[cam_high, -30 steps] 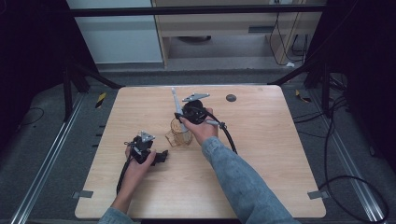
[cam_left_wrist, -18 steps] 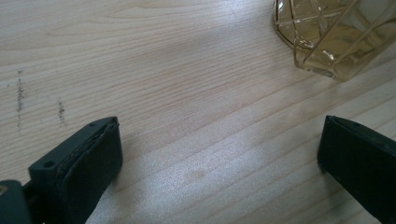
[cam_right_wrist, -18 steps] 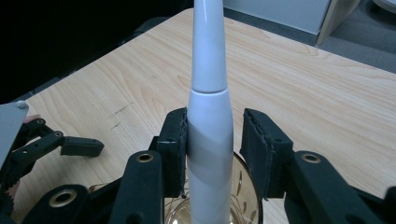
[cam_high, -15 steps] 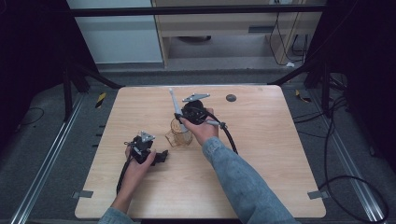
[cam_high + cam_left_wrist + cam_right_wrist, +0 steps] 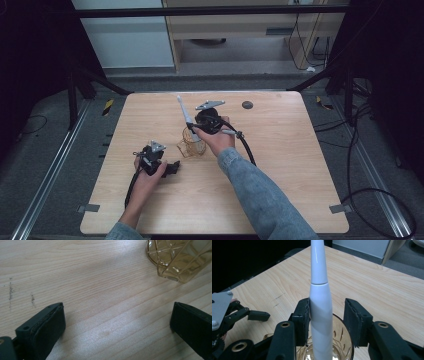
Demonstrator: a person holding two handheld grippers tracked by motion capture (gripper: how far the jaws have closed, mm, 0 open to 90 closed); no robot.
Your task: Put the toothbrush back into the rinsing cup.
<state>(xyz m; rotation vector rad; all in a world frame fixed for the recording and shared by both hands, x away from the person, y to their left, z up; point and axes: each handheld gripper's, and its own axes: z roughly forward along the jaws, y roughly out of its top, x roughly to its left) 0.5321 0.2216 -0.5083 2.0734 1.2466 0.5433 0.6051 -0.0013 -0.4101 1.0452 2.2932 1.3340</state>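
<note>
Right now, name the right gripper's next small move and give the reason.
Probably draw the right gripper straight back. The white toothbrush already stands in the amber glass; the jaws are open, one pad touching it, so backing off gently shouldn't tip it.

No text, label, brand, number or sign can be read anywhere in these views. The white toothbrush handle [image 5: 320, 305] is plain, the amber glass cup [image 5: 179, 257] bears only a cut diamond pattern, and the table [image 5: 280, 165] carries only a few faint dark scuffs (smudges, not writing). The yellow-and-black striped tape [image 5: 108, 106] on the floor beside the table is a hazard marking without any lettering.
</note>
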